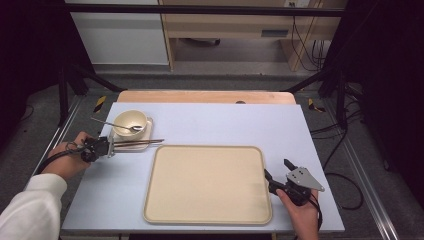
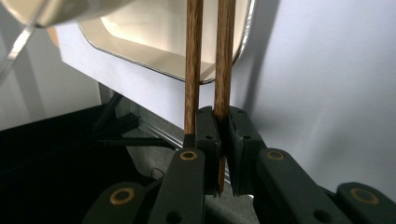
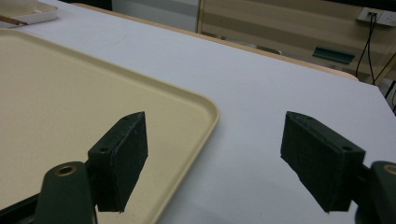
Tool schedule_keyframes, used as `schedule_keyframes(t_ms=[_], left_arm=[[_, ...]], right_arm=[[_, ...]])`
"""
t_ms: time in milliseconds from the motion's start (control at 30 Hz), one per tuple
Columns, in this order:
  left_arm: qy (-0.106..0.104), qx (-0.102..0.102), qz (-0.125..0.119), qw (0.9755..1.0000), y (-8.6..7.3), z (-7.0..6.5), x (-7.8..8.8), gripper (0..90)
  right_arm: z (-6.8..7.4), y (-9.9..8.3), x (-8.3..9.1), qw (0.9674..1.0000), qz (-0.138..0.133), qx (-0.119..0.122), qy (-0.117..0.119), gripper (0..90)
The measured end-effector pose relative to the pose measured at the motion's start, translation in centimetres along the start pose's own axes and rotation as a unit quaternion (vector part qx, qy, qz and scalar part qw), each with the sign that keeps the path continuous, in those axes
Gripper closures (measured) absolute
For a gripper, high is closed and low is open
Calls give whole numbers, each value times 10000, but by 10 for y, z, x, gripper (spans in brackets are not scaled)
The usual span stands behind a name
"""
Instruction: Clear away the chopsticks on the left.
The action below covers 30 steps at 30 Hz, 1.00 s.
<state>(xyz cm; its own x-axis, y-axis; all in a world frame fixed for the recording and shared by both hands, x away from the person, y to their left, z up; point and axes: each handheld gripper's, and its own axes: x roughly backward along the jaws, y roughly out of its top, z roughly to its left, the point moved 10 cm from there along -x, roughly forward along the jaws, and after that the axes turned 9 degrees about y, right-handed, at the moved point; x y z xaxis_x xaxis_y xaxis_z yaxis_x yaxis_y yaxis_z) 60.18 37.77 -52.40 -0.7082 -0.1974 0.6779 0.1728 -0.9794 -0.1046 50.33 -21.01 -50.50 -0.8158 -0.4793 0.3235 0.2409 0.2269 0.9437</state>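
Two chopsticks point(image 1: 142, 142), lengthwise left-right, tips toward tray point(image 1: 207, 218)

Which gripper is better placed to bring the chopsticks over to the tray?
Left. The left gripper is already shut on the chopsticks beside the bowl. The right gripper is open and holds nothing, at the tray's far side.

Grey floor point(image 1: 240, 80) — wooden cabinet point(image 1: 235, 20) behind.

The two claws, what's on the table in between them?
The big beige tray, seen in the high view, lies between the left claw, shut on chopsticks, and the open right claw.
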Motion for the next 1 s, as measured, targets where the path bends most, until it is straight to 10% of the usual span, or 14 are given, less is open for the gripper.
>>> schedule_keyframes(t_ms=[233, 533, 1000], left_arm=[[306, 29, -316, 9990, 6, 1, 34, 842], [860, -72, -1041, 9908, 51, -4, 91, 842], [1260, -283, -1589, 9788, 113, -8, 135, 842]], right_arm=[[3, 0, -1, 10000, 23, 62, 32, 231], [14, 5, -4, 9996, 196, 121, 170, 211], [68, 98, -10, 9866, 720, 567, 1351, 319]])
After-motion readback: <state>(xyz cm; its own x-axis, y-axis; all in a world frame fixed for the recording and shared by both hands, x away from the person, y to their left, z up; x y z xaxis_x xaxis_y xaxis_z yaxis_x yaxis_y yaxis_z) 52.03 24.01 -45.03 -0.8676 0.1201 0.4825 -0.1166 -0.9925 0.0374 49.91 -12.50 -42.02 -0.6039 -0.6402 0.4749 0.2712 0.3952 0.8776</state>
